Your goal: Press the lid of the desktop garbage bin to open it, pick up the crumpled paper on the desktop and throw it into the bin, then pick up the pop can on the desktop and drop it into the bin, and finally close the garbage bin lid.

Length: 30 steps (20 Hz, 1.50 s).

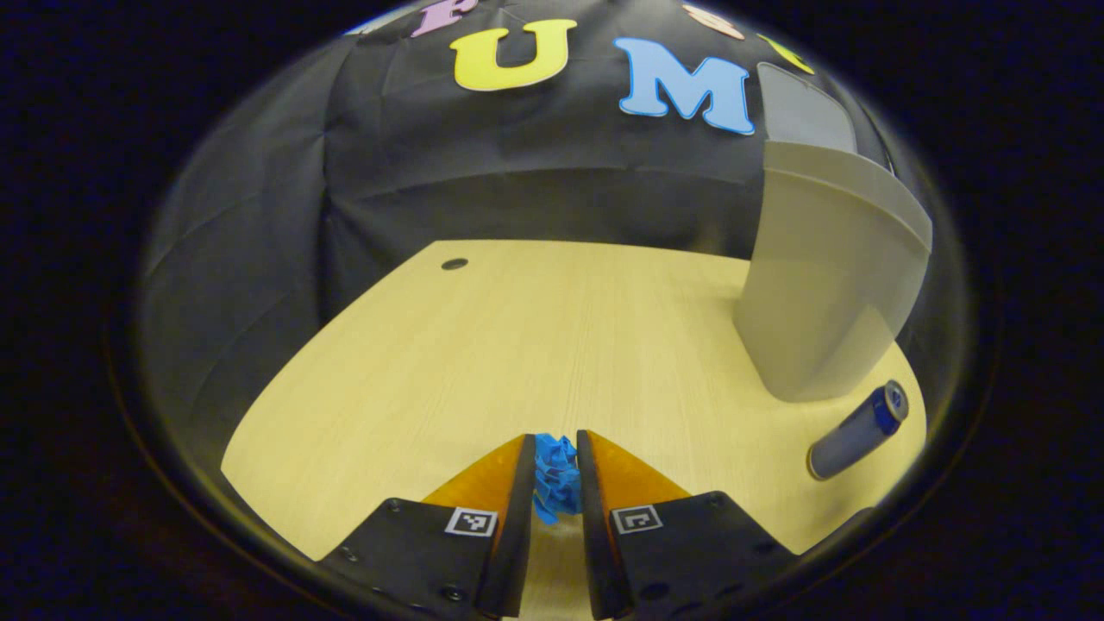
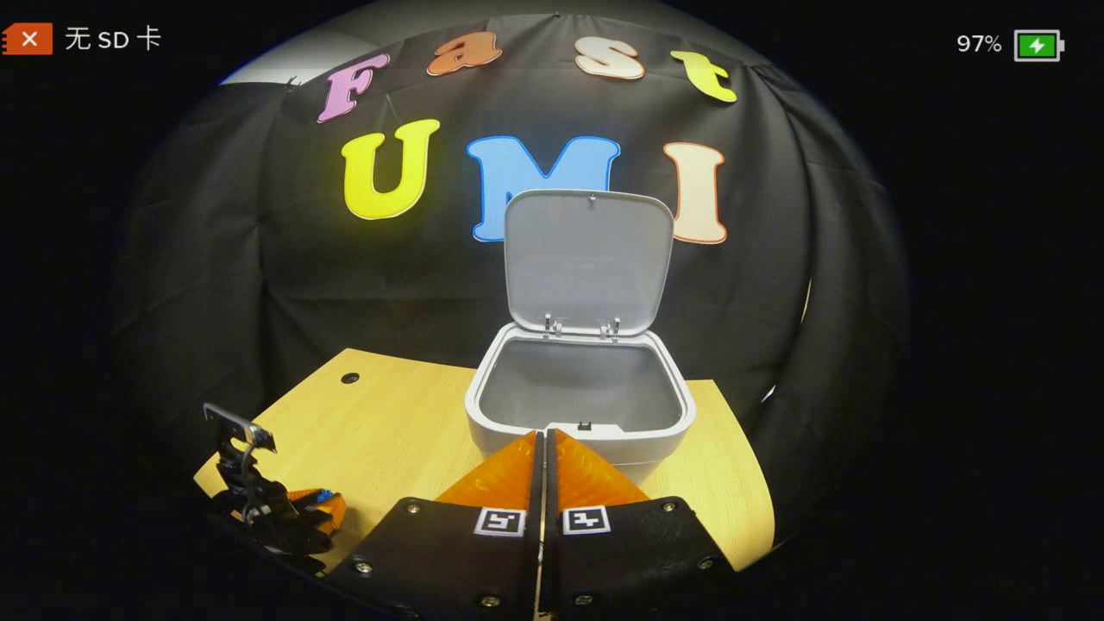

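At the desk's (image 1: pixel 414 362) near edge: left tool (image 1: pixel 556 470) clamped on crumpled paper (image 1: pixel 556 479) | right tool (image 2: pixel 543 466) closed, empty | bin (image 2: pixel 580 414) lid (image 2: pixel 588 259) open | step: paper pickup; next: lift, carry over bin, release.
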Each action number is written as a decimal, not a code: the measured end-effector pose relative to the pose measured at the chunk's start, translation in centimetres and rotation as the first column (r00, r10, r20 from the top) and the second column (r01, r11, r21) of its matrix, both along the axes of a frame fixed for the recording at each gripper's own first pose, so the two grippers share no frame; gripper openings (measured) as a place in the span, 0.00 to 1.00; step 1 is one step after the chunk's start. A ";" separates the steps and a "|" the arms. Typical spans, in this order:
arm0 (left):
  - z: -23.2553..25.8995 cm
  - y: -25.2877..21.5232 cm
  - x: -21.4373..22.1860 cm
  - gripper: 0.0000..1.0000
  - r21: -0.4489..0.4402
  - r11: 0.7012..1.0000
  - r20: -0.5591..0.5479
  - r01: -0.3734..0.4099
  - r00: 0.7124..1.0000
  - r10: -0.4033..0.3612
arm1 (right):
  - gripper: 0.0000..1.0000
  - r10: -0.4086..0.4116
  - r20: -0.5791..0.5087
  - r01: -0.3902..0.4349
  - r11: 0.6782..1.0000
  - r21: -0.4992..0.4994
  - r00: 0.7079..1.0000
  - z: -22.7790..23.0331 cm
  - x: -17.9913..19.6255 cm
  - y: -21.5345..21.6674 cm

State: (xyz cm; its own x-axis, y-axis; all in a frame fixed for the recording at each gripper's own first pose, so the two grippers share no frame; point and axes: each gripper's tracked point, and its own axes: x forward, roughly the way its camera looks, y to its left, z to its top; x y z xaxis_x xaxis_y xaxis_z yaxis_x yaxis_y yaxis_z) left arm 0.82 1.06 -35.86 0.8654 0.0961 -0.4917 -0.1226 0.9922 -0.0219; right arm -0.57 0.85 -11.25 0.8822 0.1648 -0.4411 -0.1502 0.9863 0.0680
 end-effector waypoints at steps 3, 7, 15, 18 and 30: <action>3.1 -1.1 1.8 0.36 0.020 0.999 0.068 0.036 0.997 -0.038 | 0.02 -0.014 0.008 0.014 1.000 -0.002 1.000 -0.1 0.0 -0.8; 7.8 -4.1 4.5 0.34 0.041 0.995 0.145 0.096 0.984 -0.101 | 0.02 -0.032 0.010 0.032 0.999 -0.001 0.999 -0.6 -0.7 -1.7; 17.5 -11.5 8.4 0.34 0.037 0.973 0.301 0.226 0.926 -0.227 | 0.02 -0.133 -0.004 0.133 0.991 0.022 0.991 -2.0 -2.0 -5.4; 20.9 -14.8 9.6 0.36 0.051 0.957 0.353 0.285 0.891 -0.284 | 0.02 -0.177 -0.008 0.177 0.984 0.028 0.984 -2.5 -2.6 -6.9; 27.5 -27.9 11.5 0.36 0.114 0.859 0.451 0.499 0.744 -0.493 | 0.02 -0.366 -0.041 0.368 0.929 0.043 0.930 -3.8 -5.9 -12.2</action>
